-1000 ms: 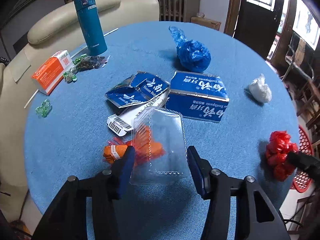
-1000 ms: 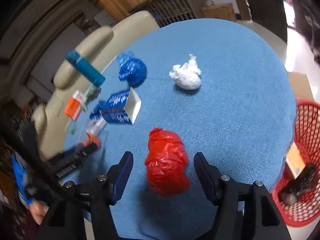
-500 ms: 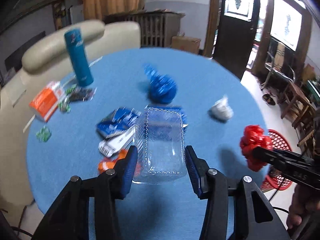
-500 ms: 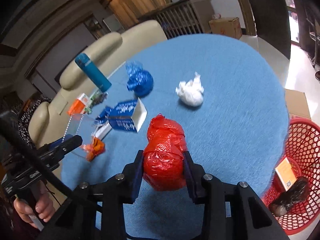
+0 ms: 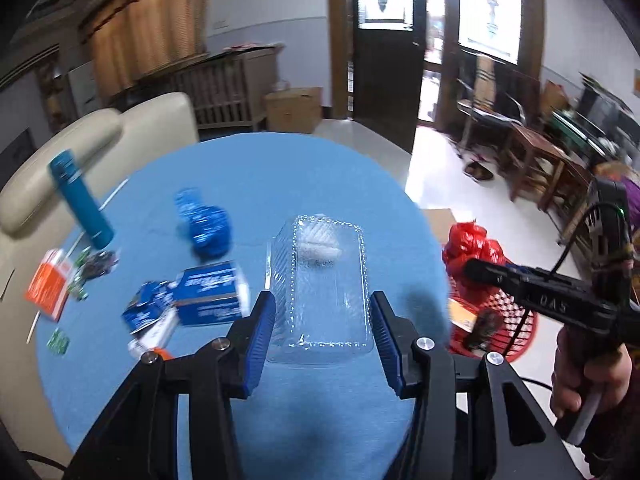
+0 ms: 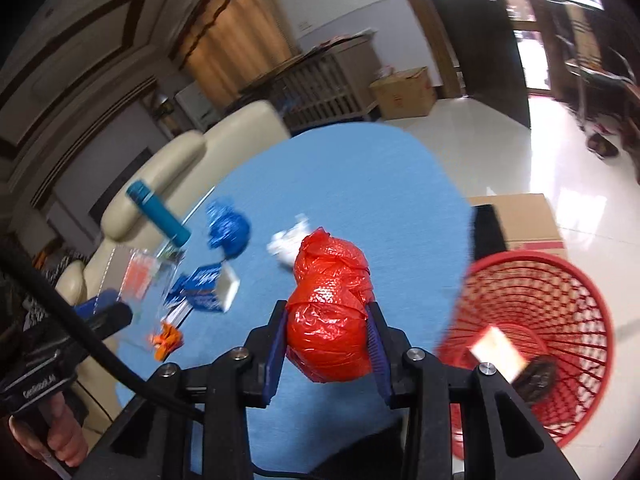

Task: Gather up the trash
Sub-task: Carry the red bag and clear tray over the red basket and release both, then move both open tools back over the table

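Right-wrist view showed the red bag (image 6: 329, 312), a crumpled, knotted plastic bundle, clamped between the right gripper (image 6: 329, 350) and carried above the table edge; the red basket (image 6: 560, 280) lay just to its right and lower, nearest this hand. Left of the basket, the left gripper (image 5: 322, 332) squeezed a clear clamshell (image 5: 320, 284), long axis pointing away.

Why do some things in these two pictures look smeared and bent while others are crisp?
Left wrist view: the clear plastic box between the fingers is sharp, while the teal bottle and blue cartons are smeared by motion; the doorway bows from the fisheye lens. Right wrist view: the red bag is crisp, the red basket streaks, and the floor glares white.
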The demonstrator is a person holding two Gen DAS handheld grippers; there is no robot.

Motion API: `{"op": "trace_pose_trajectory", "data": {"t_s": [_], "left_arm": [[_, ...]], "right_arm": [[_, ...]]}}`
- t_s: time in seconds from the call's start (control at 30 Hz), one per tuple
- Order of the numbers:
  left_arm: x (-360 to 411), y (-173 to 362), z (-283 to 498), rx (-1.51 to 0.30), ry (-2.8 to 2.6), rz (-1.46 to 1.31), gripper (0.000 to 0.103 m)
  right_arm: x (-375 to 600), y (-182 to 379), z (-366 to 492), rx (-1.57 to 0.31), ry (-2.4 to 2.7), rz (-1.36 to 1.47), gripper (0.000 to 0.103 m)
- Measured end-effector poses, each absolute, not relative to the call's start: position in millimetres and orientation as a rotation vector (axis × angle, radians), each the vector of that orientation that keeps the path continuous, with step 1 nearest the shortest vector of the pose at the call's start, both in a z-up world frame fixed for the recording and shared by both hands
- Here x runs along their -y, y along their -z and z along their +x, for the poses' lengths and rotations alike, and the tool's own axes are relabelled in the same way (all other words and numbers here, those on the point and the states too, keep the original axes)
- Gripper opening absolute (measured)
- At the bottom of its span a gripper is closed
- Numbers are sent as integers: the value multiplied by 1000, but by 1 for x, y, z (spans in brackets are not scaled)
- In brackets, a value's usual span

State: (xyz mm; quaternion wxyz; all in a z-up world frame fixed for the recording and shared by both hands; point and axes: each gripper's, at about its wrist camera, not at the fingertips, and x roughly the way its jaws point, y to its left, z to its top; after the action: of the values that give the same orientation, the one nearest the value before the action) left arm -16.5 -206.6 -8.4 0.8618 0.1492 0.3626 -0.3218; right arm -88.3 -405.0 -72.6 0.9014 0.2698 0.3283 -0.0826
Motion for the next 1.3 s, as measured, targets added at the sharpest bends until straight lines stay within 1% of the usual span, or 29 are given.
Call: {"op": "trace_pose_trajectory", "data": {"t_s": [0.3, 0.57, 0.73, 0.83, 0.87, 0.9, 1.0, 1.2, 1.3], "left_arm": [[285, 13, -46, -787, 826, 409, 50], [348, 34, -63, -870, 948, 470, 51], [381, 47, -72, -875, 991, 514, 51], [394, 58, -73, -892, 1008, 546, 55], [396, 60, -73, -893, 1006, 551, 58], [396, 62, -73, -892, 998, 559, 59], [390, 63, -73, -884, 985, 569, 59], [359, 50, -70, -830, 913, 570, 60], [338, 38, -65, -792, 827, 560, 63]], "right_arm": [[479, 82, -155, -618, 343, 683, 40], [522, 107, -202, -612, 433, 812, 42], [540, 120, -221, -614, 445, 893, 43], [548, 127, -228, -618, 449, 939, 48], [549, 128, -229, -616, 443, 953, 52], [551, 128, -230, -612, 438, 963, 53], [553, 126, -234, -599, 441, 961, 57], [552, 122, -232, -578, 439, 959, 57], [545, 118, -225, -588, 419, 940, 57]]}}
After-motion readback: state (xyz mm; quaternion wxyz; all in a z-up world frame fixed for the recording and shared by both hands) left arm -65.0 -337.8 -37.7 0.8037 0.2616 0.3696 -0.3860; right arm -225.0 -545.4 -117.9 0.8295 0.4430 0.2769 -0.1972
